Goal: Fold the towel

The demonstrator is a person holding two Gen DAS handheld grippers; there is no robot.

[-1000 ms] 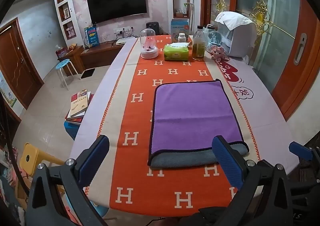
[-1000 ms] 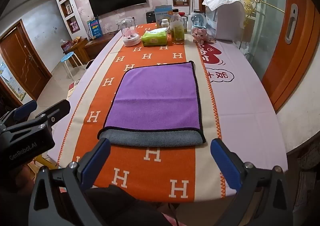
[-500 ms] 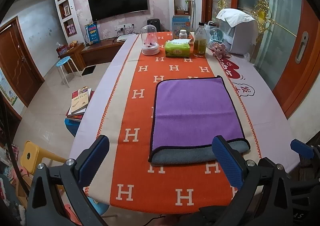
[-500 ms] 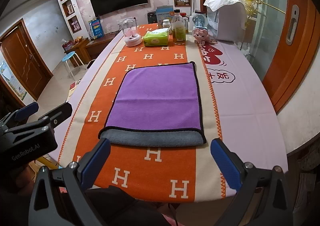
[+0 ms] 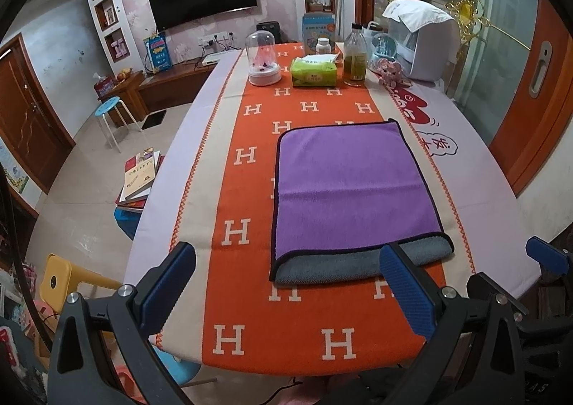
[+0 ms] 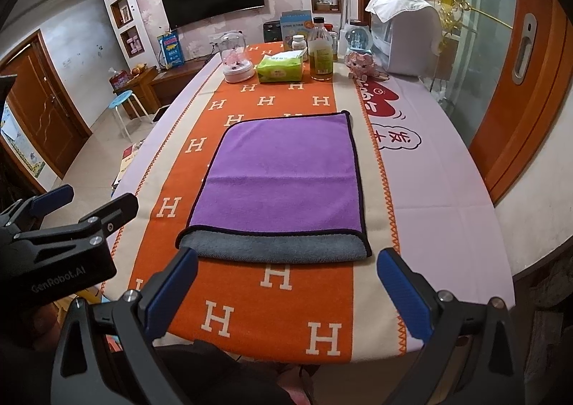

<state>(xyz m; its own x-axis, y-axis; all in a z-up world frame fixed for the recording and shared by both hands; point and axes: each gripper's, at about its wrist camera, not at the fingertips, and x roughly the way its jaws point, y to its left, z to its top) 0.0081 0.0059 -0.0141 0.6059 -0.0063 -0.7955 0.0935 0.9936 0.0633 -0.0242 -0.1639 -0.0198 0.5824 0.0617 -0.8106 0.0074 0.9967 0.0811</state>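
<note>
You had one towel ahead of your two claws, lying flat on the orange runner of the tabletop, folded so its purple face lay on top with a single grey strip showing along the edge nearest you. Your left claw and right claw both hung just short of that near edge, jaws spread wide apart, gripping nothing.

"GenRobot.AI" — left gripper, "H" — table runner
</note>
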